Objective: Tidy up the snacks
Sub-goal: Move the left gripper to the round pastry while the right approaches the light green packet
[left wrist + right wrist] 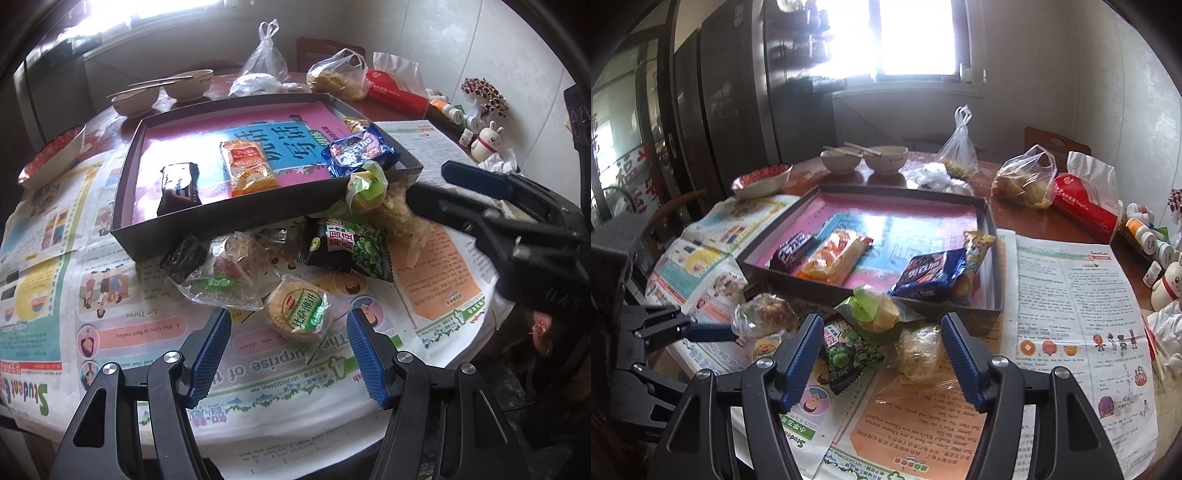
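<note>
Both jaws are being held wide, empty: left hand-held gripper (288, 334) over the round cracker pack (298, 312), right hand-held gripper (881, 341) over the pea packet (849, 356). Crinkly wrappers could get snagged together.

Newspapers (92, 258) cover the tabletop (1004, 218). Two bowls (162, 92) with chopsticks (155, 84) stand behind. Rabbit figurine (487, 142) at right.

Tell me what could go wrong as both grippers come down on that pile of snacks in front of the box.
1. The loose snacks overlap: the round biscuit pack sits against the clear-wrapped pastry, so the open left gripper might pinch or drag both.
2. The right gripper hovers over the green pea packet and a clear-wrapped cake; closing could catch crinkly film and slip.
3. Both grippers work close together and might collide.
</note>
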The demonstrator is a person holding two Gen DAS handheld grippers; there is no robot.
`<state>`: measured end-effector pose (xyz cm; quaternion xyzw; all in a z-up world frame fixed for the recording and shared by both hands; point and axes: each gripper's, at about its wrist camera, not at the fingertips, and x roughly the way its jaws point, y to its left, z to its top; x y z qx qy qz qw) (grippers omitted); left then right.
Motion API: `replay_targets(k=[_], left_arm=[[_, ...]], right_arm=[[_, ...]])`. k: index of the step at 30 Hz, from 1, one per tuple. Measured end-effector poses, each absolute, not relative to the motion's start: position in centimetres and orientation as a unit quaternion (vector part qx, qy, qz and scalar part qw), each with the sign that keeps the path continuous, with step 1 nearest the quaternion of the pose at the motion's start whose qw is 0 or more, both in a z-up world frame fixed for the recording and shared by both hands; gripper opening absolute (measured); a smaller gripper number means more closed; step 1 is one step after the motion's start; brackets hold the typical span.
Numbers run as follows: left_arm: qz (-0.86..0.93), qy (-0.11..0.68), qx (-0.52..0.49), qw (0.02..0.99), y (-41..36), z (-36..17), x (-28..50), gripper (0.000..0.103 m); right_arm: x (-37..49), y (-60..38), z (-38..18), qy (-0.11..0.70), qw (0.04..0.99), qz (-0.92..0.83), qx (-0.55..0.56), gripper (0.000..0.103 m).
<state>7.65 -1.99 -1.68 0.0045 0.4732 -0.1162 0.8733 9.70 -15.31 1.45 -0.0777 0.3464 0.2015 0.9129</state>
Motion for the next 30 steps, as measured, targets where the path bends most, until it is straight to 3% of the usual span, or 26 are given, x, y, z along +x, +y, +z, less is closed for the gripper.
replay_targets(k=[15,30], left_arm=[[-0.135,0.482,-0.018,0.865,-1.6,-2.6,8.3,0.067],[-0.194,0.479,-0.022,0.856,-2.8,-2.2,7.7,0.067]], right_arm=[[12.3,-12.9,-1.8,0.358,0.906,0.173,-0.146,0.065],[13.1,-13.3,-2.5,0.371,0.901,0.193,-0.116,0.058]])
